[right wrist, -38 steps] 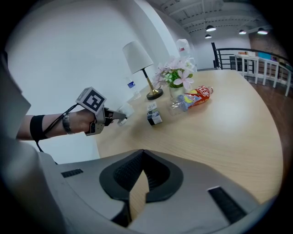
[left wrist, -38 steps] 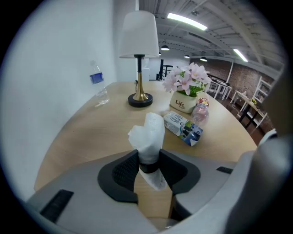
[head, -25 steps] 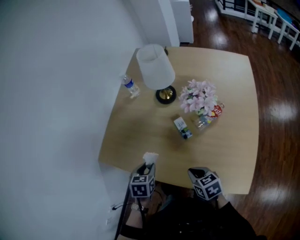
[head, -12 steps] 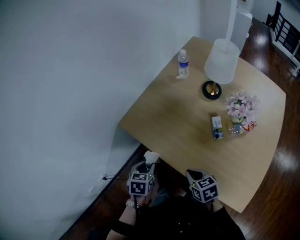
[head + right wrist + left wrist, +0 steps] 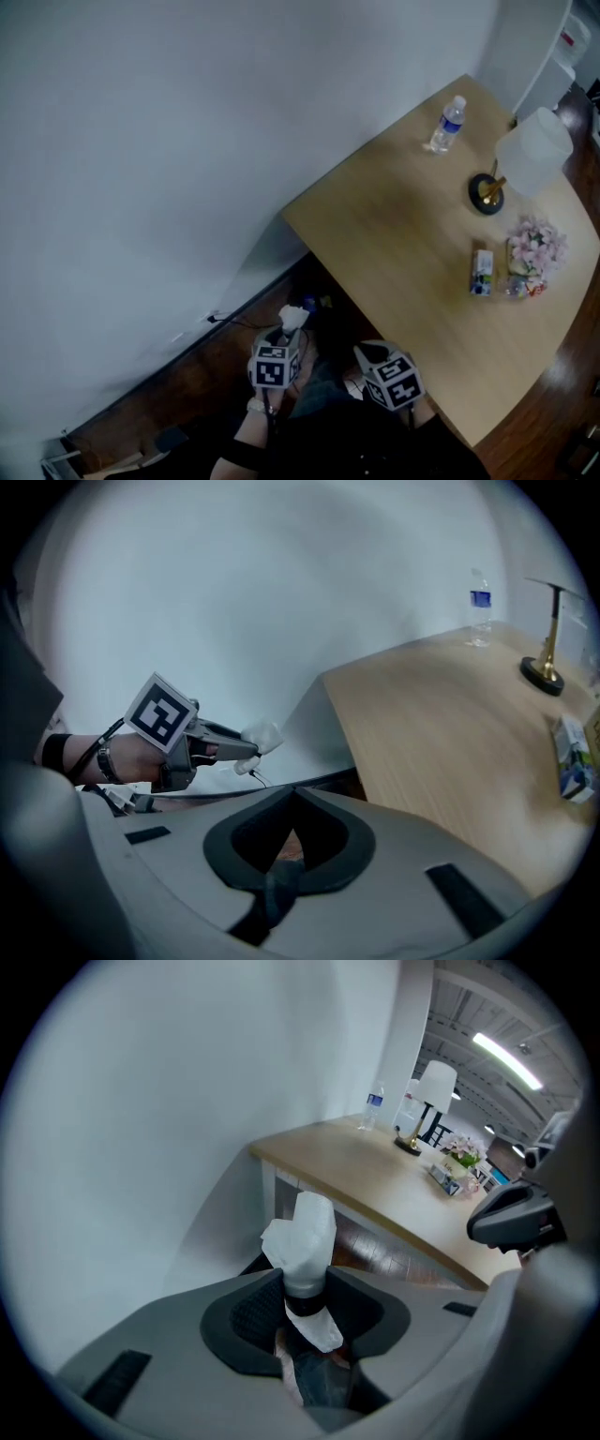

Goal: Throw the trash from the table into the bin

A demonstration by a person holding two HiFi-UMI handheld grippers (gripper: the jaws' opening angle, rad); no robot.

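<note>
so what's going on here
A person holds a gripper in each hand beside a wooden table. The left gripper is clamped on a crumpled white tissue, held off the table's edge, above the floor. The right gripper is shut and empty. A bottle, lamp, flowers and a small carton sit on the table. No bin is in view.

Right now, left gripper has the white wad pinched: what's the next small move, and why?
Probably lower the left gripper toward the floor by the wall and look for the bin before releasing. Its fingers are clamped on the white wad, it hangs beyond the edge of the table, and no bin shows in any view.
</note>
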